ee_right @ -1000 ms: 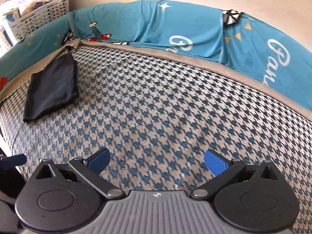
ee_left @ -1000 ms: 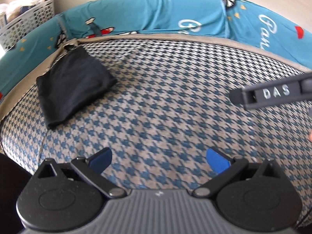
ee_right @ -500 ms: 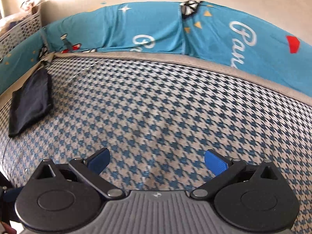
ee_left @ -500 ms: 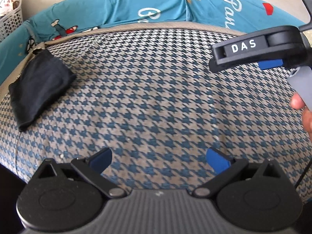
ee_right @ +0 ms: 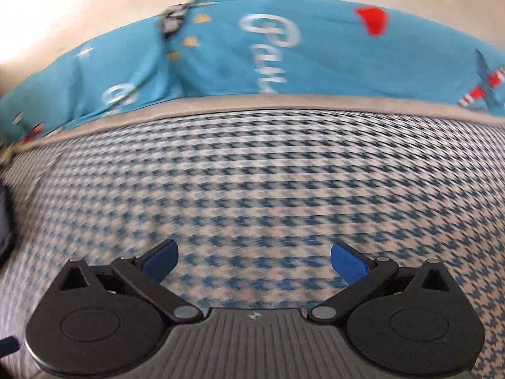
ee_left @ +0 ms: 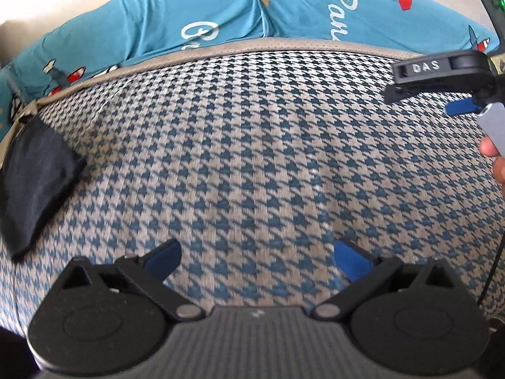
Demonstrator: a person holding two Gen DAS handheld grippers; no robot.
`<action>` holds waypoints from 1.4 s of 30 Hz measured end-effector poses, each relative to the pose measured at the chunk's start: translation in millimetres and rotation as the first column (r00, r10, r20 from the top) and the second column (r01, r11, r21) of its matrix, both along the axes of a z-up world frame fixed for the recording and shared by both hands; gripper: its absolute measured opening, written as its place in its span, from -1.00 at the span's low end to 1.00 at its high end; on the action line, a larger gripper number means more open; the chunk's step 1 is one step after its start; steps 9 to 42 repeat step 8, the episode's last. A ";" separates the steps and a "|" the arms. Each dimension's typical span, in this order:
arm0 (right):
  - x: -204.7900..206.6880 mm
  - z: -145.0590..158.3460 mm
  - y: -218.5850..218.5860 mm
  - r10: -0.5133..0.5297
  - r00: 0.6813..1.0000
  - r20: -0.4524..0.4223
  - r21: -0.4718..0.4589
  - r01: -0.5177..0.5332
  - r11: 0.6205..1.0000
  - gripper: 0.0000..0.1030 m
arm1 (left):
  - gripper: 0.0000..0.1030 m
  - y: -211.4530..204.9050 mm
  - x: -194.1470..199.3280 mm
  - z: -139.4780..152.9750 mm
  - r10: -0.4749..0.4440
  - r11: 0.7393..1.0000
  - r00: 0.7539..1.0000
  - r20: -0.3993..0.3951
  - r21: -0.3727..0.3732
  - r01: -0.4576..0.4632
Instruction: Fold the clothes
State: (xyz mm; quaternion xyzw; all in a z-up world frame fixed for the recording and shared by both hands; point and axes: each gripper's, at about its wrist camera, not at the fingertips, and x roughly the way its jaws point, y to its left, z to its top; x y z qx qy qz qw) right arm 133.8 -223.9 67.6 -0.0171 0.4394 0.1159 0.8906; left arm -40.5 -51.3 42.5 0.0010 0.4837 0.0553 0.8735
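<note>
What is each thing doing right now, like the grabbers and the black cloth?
Left gripper: open, empty, above the bed.
Right gripper: open, empty, above the bed.
Black garment: folded, lying flat at the bed's far left edge.
Houndstooth bed cover: spread flat.
Teal printed sheet: draped behind the bed.

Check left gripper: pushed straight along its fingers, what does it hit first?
Likely the bare houndstooth cover: the open left gripper points at it. The folded black garment lies well off to the left. Depth unclear.
</note>
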 end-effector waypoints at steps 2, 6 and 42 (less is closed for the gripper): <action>9.8 -3.6 -12.4 -0.060 0.998 0.003 -0.010 0.060 0.998 1.00 | 1.00 6.3 9.4 3.0 -0.019 1.000 1.000 0.000 -0.006 0.019; 27.2 -12.3 -40.9 -0.161 0.987 0.000 0.006 0.161 0.987 1.00 | 1.00 18.9 28.2 9.1 -0.058 0.998 0.998 0.001 -0.017 0.058; 35.3 -17.4 -55.4 -0.203 0.979 -0.006 0.021 0.203 0.979 1.00 | 1.00 25.2 37.7 9.0 -0.072 0.997 0.997 -0.006 -0.008 0.072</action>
